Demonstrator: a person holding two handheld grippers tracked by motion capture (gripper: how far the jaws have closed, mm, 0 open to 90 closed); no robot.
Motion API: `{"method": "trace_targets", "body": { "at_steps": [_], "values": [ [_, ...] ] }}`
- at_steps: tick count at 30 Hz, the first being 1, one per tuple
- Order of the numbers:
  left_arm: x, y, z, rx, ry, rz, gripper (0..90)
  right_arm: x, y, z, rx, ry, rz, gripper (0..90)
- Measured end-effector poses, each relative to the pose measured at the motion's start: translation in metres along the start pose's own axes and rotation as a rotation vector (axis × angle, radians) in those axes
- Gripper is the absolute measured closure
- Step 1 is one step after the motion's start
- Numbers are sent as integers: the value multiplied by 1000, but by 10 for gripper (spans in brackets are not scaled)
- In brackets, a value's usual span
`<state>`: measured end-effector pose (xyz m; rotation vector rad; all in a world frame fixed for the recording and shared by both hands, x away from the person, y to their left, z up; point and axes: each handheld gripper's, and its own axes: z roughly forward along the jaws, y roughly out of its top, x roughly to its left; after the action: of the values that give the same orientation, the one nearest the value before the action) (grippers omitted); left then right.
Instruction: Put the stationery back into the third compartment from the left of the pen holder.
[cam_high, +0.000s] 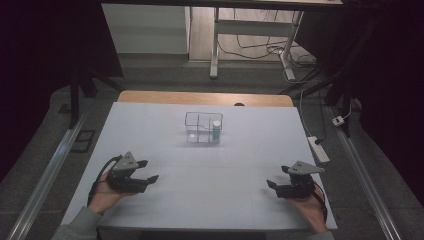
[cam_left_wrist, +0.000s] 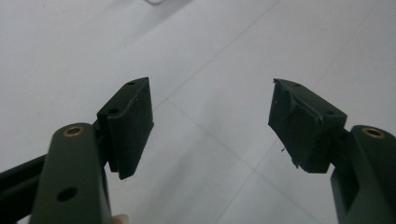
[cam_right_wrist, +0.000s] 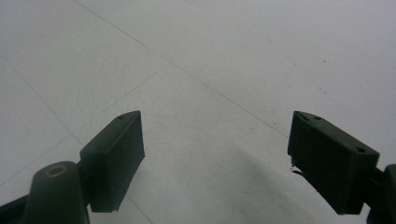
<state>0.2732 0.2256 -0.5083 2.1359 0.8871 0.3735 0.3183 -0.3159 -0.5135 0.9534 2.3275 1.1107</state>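
Beyond both grippers, mid-table: clear bin (cam_high: 202, 122) holding green bottle (cam_high: 216, 131); left gripper (cam_high: 150, 171) and right gripper (cam_high: 273, 187) well apart from it, jaws spread, empty.

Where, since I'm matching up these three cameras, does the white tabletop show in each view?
High view: the white tabletop spans the middle, with the left gripper and right gripper over its near edge.
Left gripper view: it lies behind and between the open jaws.
Right gripper view: the same, behind the open jaws.
Shared landmark: the faint seam lines crossing the tabletop.
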Motion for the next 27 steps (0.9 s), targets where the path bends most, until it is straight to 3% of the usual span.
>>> {"method": "trace_targets", "body": {
  "at_steps": [7, 27],
  "values": [
    [-1, -14, -2, 12, 17, 6, 300, 2, -1, 1, 0, 7, -3, 180],
    [3, -14, -2, -13, 7, -17, 286, 5, -1, 1, 0, 15, -27, 181]
  ]
}}
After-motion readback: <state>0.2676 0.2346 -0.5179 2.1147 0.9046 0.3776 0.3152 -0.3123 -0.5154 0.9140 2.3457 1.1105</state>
